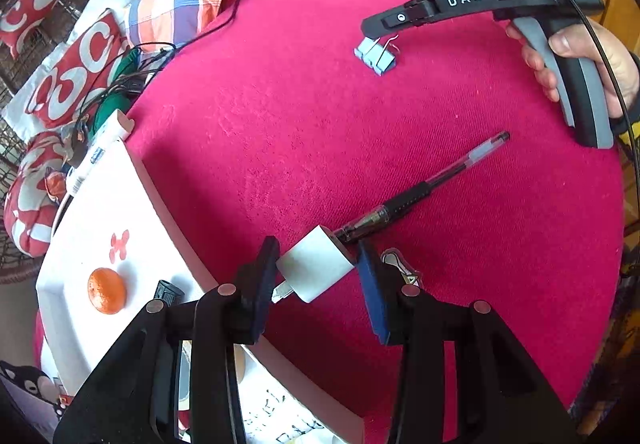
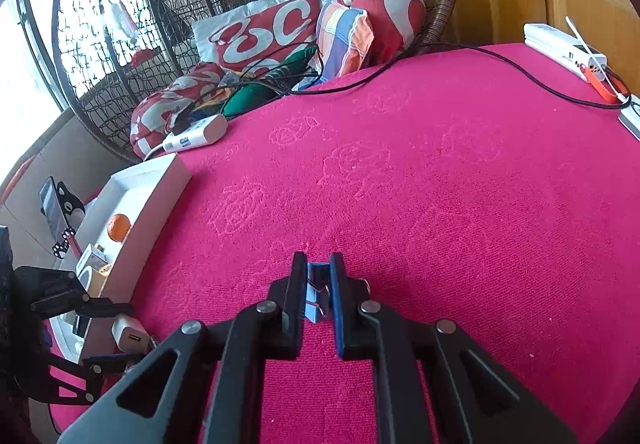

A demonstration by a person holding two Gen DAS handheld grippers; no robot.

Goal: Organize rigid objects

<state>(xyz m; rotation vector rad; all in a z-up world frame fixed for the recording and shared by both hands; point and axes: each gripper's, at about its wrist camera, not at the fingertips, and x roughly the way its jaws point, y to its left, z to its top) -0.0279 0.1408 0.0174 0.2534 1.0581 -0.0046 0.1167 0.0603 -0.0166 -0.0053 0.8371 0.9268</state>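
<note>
The left gripper has its two dark pads closed around a white plug adapter, a smooth, rounded plastic block. Its long axis runs from about 7 o'clock to 1 o'clock in the left wrist view, with the metal prongs pointing back toward 7 o'clock and the blunt end toward 1 o'clock. The adapter sits at the lower middle of that view, just beside the white tray's right wall and over the red cloth.

A pen lies flat on the cloth, its tip just at the adapter's far end, its long axis pointing toward 1 o'clock. It has a clear barrel, a black ribbed grip and a black cap end.

The right gripper is closed narrowly on a pale blue binder clip, which rests on the cloth near the centre of the right wrist view; its wire handles show at the 3 o'clock side. In the left wrist view the clip is a small folded-metal wedge under the gripper's tip, at about 1 o'clock.

The cloth is a nubby, towel-like fabric with faint embossed flower shapes. In the tray lies a round tangerine with a dimpled skin.
</note>
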